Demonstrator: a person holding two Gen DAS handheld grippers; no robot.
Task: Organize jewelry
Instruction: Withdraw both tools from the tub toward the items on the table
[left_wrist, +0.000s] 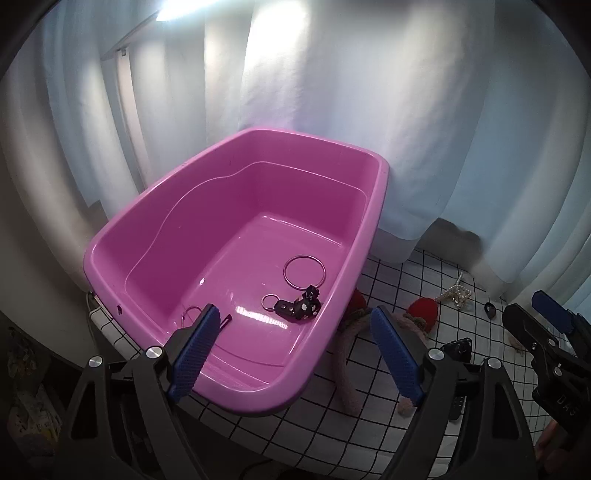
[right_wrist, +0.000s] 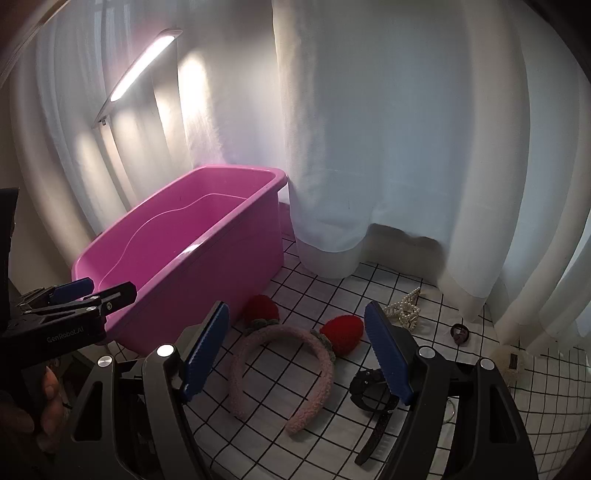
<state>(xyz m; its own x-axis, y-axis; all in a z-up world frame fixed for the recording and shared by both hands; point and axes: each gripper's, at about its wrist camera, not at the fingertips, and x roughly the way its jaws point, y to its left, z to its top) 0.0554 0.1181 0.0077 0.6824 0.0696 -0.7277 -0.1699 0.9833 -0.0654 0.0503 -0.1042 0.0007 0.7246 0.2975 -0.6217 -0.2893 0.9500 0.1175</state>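
1. white curtains (right_wrist: 369, 147) hang behind a table under a black-grid white cloth (right_wrist: 295, 413), lit by a strip lamp (right_wrist: 142, 66) at upper left.
2. a pink tub (left_wrist: 110, 243) stands at the cloth's left edge against the curtains; on its floor near the front wall lie a large metal ring (left_wrist: 304, 272), a black keyring piece (left_wrist: 295, 306) and a smaller ring (left_wrist: 190, 314).
3. the left gripper (left_wrist: 291, 354) hovers over the tub's front rim, jaws wide apart with nothing between them.
4. the right gripper (right_wrist: 299, 354) is likewise spread and empty, poised above a pink fuzzy headband (right_wrist: 280, 373) with red knitted strawberries (right_wrist: 341, 332), lying mid-cloth just right of the tub.
5. a black strap (right_wrist: 373, 406) lies by the right jaw; a pearl clip (right_wrist: 404, 310) and a small dark bead piece (right_wrist: 460, 332) sit toward the far right edge.
6. likely next: pick the headband. bring the right gripper down over the arch's top, squeeze across the band, not the soft strawberries, so it will not swing.
7. lift clear of the tub's rim before carrying it across.
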